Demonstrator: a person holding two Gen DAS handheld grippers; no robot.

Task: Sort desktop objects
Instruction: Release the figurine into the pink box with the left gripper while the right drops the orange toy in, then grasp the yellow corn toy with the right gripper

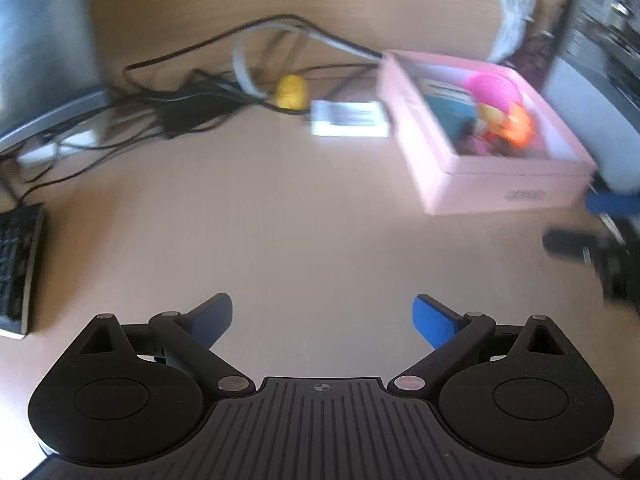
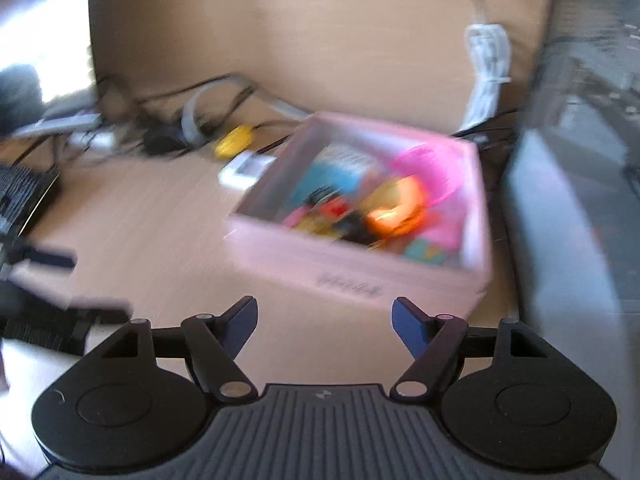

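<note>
A pink box (image 1: 500,188) stands on the wooden desk at the right, holding several colourful things, among them a pink round item (image 1: 494,86) and an orange one (image 1: 518,126). It also shows in the right wrist view (image 2: 352,276), blurred, just ahead of my right gripper (image 2: 324,326), which is open and empty. A yellow object (image 1: 292,91) and a white labelled card (image 1: 350,119) lie on the desk left of the box. My left gripper (image 1: 322,322) is open and empty over bare desk.
Black and grey cables (image 1: 192,96) tangle at the back left. A keyboard (image 1: 16,268) lies at the left edge. A white coiled cable (image 1: 514,8) hangs at the back right. My other gripper (image 1: 600,240) shows at the right edge.
</note>
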